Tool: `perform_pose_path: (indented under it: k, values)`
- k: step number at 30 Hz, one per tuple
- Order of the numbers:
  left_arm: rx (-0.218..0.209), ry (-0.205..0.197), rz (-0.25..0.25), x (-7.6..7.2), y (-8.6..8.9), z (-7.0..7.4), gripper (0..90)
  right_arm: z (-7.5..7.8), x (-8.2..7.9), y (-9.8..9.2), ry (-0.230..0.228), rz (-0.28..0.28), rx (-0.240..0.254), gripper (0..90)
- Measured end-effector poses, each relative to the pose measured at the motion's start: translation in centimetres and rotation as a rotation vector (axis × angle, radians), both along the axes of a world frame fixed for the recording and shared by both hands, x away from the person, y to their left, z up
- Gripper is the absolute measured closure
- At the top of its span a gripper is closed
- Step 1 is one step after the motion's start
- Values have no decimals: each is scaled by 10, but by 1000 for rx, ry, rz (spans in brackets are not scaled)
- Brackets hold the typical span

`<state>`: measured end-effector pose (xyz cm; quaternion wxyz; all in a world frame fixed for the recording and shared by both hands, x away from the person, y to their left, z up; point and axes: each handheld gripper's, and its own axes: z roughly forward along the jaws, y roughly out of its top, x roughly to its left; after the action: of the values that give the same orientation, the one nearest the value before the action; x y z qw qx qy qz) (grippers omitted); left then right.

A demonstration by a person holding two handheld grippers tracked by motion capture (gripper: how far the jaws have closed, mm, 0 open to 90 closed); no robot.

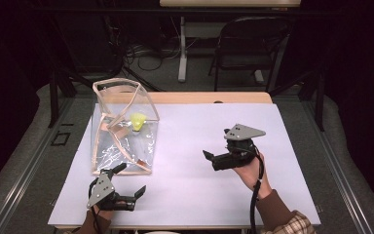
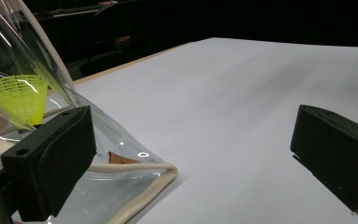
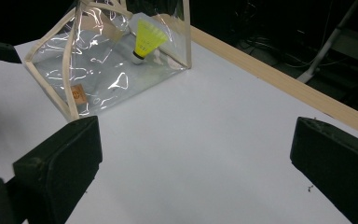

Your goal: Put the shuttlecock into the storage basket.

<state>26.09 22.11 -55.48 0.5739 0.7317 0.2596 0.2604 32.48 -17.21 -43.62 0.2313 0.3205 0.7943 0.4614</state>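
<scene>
High view, bag: a clear plastic bag (image 1: 122,127) with cream trim stands on the left part of the white table (image 1: 199,146), a yellow shuttlecock (image 1: 138,120) inside it near its far side.
High view, left gripper (image 1: 131,181): at the near-left of the table, jaws spread wide, one jaw right by the bag's near corner, the other off to the right over bare table; nothing between them.
High view, right gripper (image 1: 213,158): held in a hand (image 1: 251,171) at the right of the table, pointing left toward the bag, well apart from it.
Left gripper view: jaws wide apart; the left jaw sits in front of the bag (image 2: 121,186) at its trimmed corner, touching or not I cannot tell. The shuttlecock (image 2: 21,95) shows through the plastic.
Right gripper view: jaws spread, only white table (image 3: 191,154) between them. Beyond, the bag (image 3: 102,60) with the shuttlecock (image 3: 147,39) standing cork-down, skirt tilted up.
</scene>
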Motion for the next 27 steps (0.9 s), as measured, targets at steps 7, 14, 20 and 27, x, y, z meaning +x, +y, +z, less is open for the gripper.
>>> perform_pose_path:
  k: [7,14,20,27]
  values:
    - [2,1,-1,0,0,0,0,-15,-14,-14,-9,-17,11,19]
    - [3,1,-2,0,-1,0,0,-28,-27,-22,-32,-23,0,19]
    - [1,2,-3,0,-1,0,0,-37,-35,-27,-51,-26,-9,18]
    - [2,2,-1,0,-1,0,0,-52,-45,-34,-73,-1,1,17]
